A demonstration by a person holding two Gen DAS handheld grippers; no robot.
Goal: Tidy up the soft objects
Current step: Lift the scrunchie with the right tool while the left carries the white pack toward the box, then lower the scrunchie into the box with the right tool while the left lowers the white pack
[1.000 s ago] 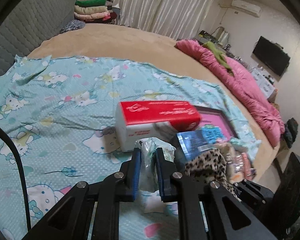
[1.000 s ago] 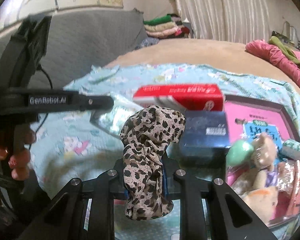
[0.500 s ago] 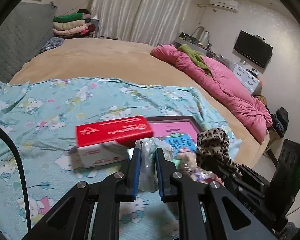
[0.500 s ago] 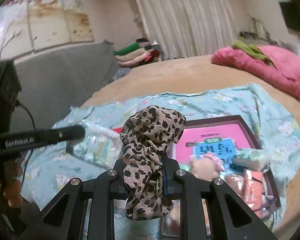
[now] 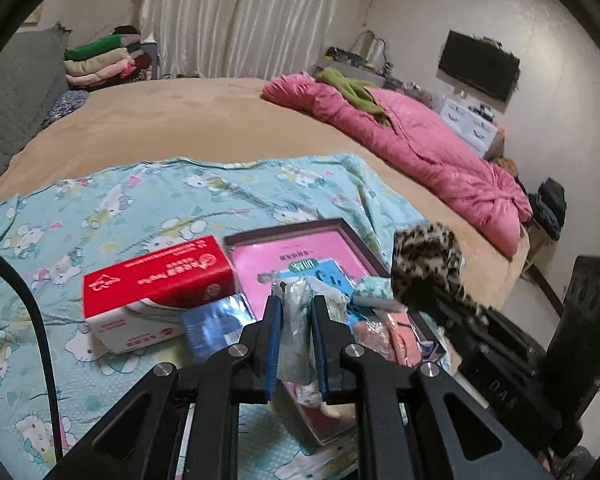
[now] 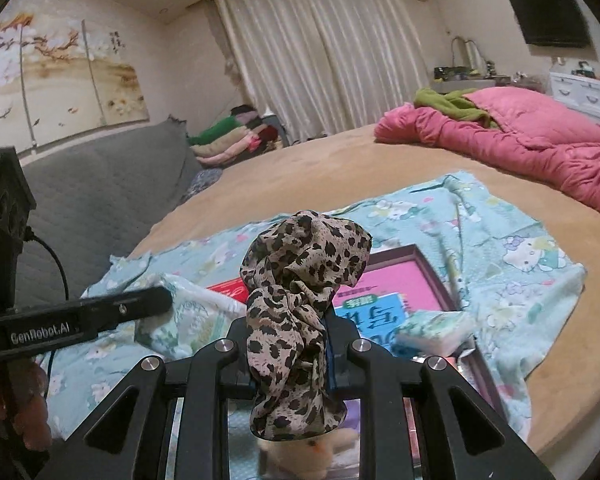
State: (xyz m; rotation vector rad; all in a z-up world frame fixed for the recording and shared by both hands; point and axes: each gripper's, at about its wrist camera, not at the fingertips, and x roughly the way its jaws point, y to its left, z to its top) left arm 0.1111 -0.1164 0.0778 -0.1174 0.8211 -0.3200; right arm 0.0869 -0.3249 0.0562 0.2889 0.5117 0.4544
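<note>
My left gripper (image 5: 294, 308) is shut on a clear plastic tissue pack (image 5: 296, 332) and holds it above the bed. In the right wrist view the same pack (image 6: 188, 320) shows at the left. My right gripper (image 6: 300, 320) is shut on a leopard-print scrunchie (image 6: 304, 292), which also shows at the right of the left wrist view (image 5: 428, 256). Below lies a pink tray (image 5: 300, 248) with a wrapped pack (image 6: 432, 330), orange items (image 5: 384, 336) and a plush toy (image 6: 300, 456). A red tissue box (image 5: 156, 284) stands left of the tray.
A Hello Kitty sheet (image 5: 100, 216) covers the front of the tan bed (image 5: 180, 120). A pink quilt (image 5: 420, 152) lies at the right. Folded clothes (image 5: 100, 60) are stacked at the back. A grey headboard (image 6: 92, 200) runs along the left.
Both grippers have risen and tilted up, so more of the room shows. The tray and red box sit lower in both views. Both keep their hold.
</note>
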